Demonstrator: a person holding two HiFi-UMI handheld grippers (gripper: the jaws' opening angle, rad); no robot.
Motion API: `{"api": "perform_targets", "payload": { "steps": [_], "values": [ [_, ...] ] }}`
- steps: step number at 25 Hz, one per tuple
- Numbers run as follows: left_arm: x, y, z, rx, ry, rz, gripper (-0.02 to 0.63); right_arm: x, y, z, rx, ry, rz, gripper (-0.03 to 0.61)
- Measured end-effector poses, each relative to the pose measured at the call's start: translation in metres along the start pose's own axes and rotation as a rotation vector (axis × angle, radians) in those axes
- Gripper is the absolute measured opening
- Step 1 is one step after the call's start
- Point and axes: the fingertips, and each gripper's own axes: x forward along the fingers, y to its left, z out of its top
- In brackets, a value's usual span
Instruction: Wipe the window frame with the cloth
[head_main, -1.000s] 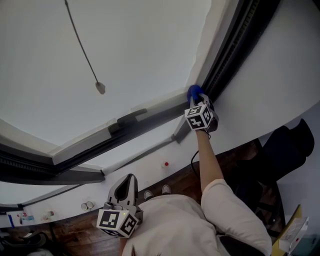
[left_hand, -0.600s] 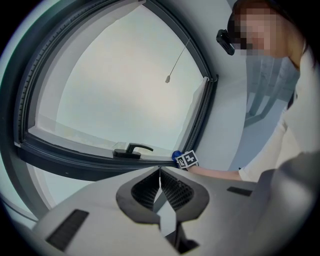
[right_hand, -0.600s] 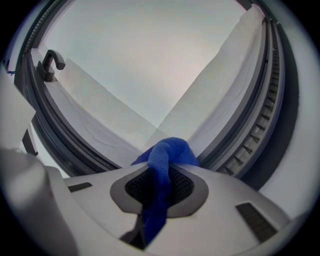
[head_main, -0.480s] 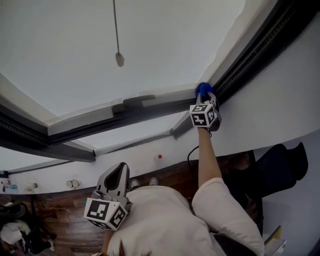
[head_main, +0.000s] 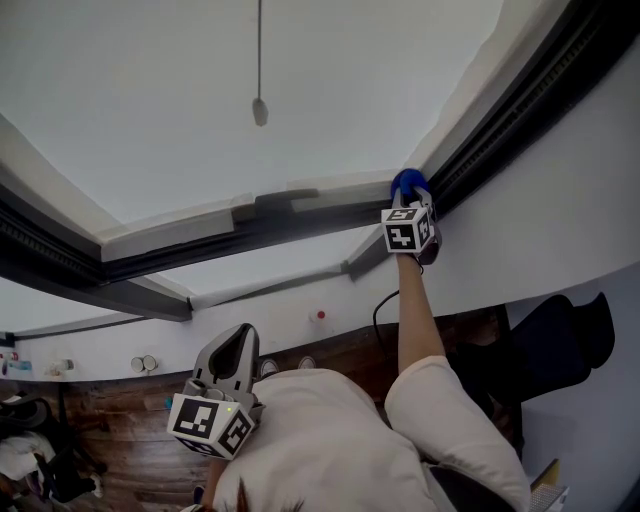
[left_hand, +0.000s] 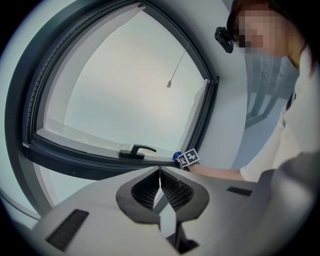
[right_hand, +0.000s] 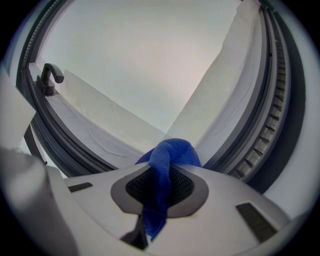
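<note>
A blue cloth (right_hand: 170, 155) is pinched between the jaws of my right gripper (right_hand: 161, 182), which is shut on it. The cloth's bunched tip (head_main: 407, 182) presses into the lower right corner of the dark window frame (head_main: 300, 218), where the bottom rail meets the right side rail (right_hand: 270, 100). My left gripper (head_main: 237, 352) hangs low by the person's chest, away from the window, its jaws shut with nothing between them (left_hand: 160, 186). From the left gripper view the blue cloth (left_hand: 177, 157) and the right gripper's marker cube show at that same corner.
A black window handle (head_main: 277, 199) sits on the bottom rail left of the cloth; it also shows as a handle (right_hand: 49, 76) in the right gripper view. A pull cord with a weight (head_main: 260, 110) hangs before the pane. A white wall (head_main: 540, 200) lies right of the frame.
The head view has swung, so the frame and cord sit differently in it. The right gripper stays pressed with the cloth in the frame's corner, and the left gripper has barely moved.
</note>
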Motion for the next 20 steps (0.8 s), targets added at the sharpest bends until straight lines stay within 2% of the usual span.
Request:
{"api": "perform_targets", "payload": {
  "steps": [20],
  "values": [
    [-0.009, 0.007, -0.001, -0.023, -0.015, -0.019, 0.011, -0.027, 0.073, 0.041, -0.070, -0.071, 0.076, 0.041]
  ]
}}
